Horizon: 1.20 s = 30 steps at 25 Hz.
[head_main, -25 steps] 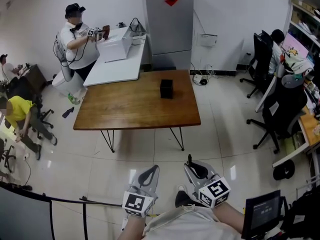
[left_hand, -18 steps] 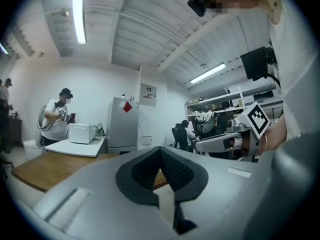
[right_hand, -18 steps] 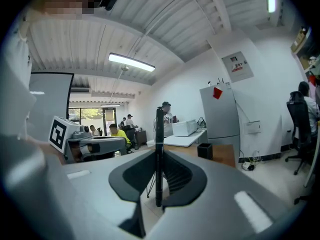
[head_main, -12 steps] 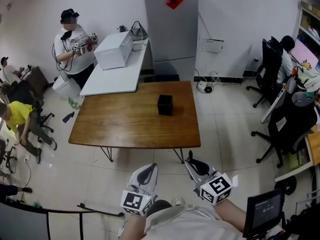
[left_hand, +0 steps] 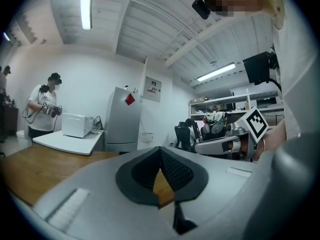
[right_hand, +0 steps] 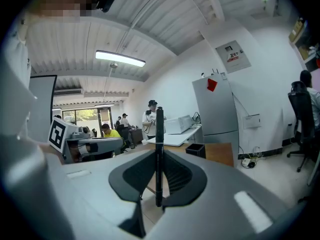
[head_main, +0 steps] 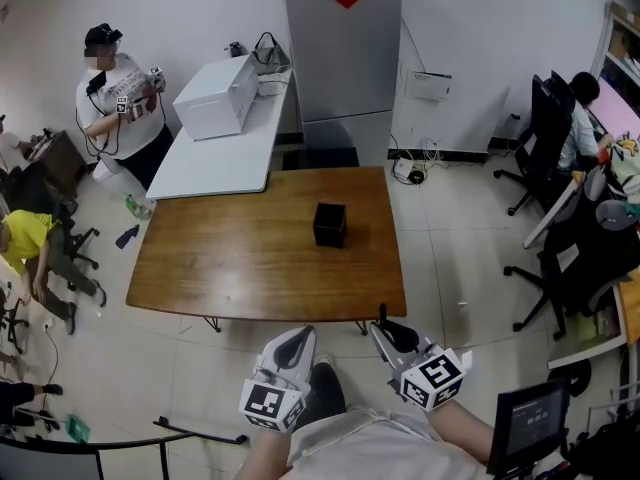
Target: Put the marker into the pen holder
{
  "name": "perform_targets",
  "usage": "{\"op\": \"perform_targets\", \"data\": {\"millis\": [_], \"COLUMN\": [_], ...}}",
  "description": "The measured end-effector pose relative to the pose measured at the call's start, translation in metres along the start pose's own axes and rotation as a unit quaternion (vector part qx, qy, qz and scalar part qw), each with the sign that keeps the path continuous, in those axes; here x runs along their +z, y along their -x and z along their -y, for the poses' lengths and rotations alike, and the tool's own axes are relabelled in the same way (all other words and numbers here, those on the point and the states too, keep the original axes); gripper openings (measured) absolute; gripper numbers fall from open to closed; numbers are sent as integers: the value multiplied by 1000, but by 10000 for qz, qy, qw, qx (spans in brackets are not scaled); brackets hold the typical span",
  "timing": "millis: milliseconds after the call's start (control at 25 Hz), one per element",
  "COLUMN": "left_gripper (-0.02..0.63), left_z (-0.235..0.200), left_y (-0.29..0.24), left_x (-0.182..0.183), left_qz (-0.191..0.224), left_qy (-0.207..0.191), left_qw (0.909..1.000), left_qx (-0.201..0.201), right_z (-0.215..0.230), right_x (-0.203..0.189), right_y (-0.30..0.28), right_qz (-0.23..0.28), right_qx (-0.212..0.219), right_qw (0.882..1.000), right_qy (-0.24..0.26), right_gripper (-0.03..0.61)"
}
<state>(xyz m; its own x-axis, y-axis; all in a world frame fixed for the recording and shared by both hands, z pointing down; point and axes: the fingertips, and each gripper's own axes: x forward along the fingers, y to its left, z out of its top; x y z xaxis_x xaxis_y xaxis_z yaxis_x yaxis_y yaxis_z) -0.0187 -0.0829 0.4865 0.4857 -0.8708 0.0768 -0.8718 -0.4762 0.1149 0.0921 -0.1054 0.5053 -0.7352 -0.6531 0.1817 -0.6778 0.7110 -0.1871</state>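
Observation:
The black square pen holder (head_main: 329,224) stands on the brown wooden table (head_main: 240,268), right of its middle. Both grippers hover side by side just short of the table's near edge, pointing roughly level. My right gripper (head_main: 392,333) is shut on a thin black marker (right_hand: 159,149), which stands upright between the pads with its tip poking up (head_main: 380,314). In the right gripper view the pen holder (right_hand: 195,150) lies ahead, slightly right of the marker. My left gripper (head_main: 298,340) is shut, with nothing between its pads (left_hand: 172,171).
A white table (head_main: 220,153) carrying a white box (head_main: 215,96) adjoins the far left corner of the wooden table. A person (head_main: 115,103) stands behind it. A grey cabinet (head_main: 340,48) is at the back. Office chairs (head_main: 575,258) and a monitor (head_main: 525,426) stand at the right.
Both grippers and the camera have moved forward toward the wooden table, whose near edge now lies just ahead of the jaws. The marker stays gripped in the right gripper.

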Motion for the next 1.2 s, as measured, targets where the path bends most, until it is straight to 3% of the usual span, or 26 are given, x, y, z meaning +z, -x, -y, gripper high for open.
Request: {"op": "perform_targets", "data": {"millis": [400,680,1200], "left_gripper": [15,15,15], "left_z": [-116,-199,-224], "left_y": [-99,-148,-192], "left_x": [21,30,28], "left_qz": [-15,-123,-206], "left_qy": [124,57,289], "left_qw": [9993,9988,9977], "left_qx": [-351,-472,-571], "right_z": [76,94,126], "right_x": [43,70,76], "right_y": [-121,-199,-247], "right_qz": [53,149,34], "right_qx": [-543,-675,-561], "right_qw": [9984,9976,9983], "right_qy": [-116,-65,-136], "right_gripper": [49,49,49]}}
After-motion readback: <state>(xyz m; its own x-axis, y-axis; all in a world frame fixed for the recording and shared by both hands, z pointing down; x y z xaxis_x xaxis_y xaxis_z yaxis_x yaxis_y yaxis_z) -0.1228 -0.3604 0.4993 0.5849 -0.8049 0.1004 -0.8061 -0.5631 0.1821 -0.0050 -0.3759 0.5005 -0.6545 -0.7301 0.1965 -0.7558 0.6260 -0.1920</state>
